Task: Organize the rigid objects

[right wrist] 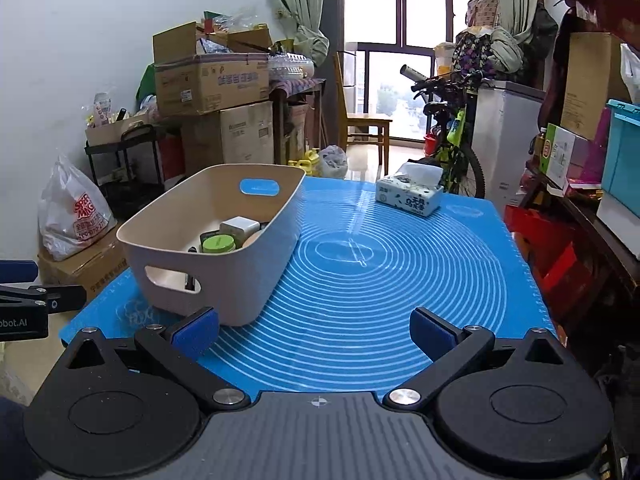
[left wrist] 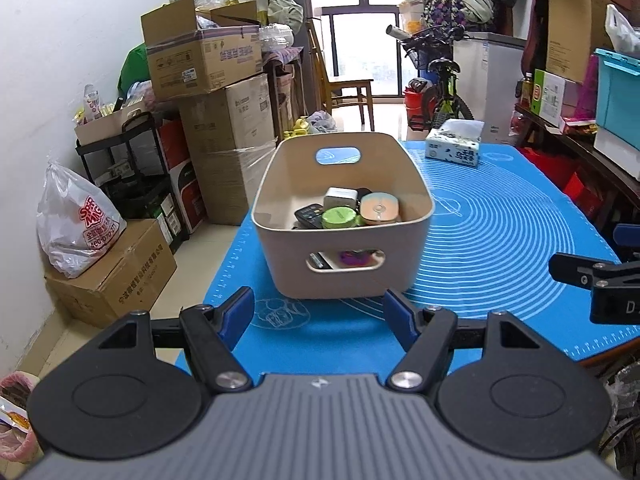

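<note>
Bin (left wrist: 344,216) contents are showing best in the left wrist view: the beige bin is sitting on the blue mat (left wrist: 500,240) toward the worktop's left edge, and inside it a white block (left wrist: 340,198), a green round tin (left wrist: 339,218), a pale mouse-shaped shell (left wrist: 379,209) and a dark remote (left wrist: 310,216) are lying packed together against the near wall. The left gripper (left wrist: 319,320) is hovering just short of the bin's near handle slot, its fingers (left wrist: 237,312) spread wide and pinching nothing. The tissue box (left wrist: 453,146) is resting at the far edge. Judging from the bare mat, the sorting is looking almost finished; if the bin is to be shifted next, a grip on the near wall at the handle slot would be steadier than one on the thin rim.

Seen from the right wrist, the bin (right wrist: 224,240) is appearing side-on, so most of its contents are hiding behind the wall; only the tin (right wrist: 218,244) and white block (right wrist: 239,227) are peeking out. This view is giving what the other lacks: the whole right half of the mat (right wrist: 400,280), with no loose item on it. The right gripper (right wrist: 315,332) is hanging over the near edge, fingers (right wrist: 432,332) spread and empty, beside the bin's near right corner.
</note>
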Motion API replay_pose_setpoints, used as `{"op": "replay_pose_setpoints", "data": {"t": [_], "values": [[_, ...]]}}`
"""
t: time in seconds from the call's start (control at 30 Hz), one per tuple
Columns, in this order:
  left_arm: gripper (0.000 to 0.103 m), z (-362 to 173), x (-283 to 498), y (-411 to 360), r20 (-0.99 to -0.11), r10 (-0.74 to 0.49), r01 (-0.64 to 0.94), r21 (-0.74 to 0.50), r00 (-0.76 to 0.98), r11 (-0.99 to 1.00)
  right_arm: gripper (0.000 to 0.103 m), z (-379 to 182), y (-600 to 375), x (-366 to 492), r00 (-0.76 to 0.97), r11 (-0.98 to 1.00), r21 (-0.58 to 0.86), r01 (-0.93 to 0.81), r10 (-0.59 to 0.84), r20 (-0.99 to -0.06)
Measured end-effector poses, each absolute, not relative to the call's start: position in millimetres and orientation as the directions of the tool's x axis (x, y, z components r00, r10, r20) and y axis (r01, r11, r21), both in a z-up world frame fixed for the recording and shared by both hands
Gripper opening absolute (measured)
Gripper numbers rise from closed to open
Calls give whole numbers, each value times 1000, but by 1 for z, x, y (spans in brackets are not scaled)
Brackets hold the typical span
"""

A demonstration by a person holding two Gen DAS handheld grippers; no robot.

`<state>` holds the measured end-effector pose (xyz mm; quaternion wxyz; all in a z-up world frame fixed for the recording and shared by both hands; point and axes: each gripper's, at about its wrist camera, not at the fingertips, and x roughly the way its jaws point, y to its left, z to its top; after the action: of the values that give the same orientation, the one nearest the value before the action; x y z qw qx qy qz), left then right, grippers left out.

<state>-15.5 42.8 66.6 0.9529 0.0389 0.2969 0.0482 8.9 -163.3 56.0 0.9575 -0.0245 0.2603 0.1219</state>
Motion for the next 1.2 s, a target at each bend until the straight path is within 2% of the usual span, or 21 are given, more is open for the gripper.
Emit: {"op": "replay_pose_setpoints", "data": {"t": [1.2], "values": [[72,57,-49,15,-565,82,-21,113,821,993,101,45,-195,-38,835,980,20,-200,181,-520]]}}
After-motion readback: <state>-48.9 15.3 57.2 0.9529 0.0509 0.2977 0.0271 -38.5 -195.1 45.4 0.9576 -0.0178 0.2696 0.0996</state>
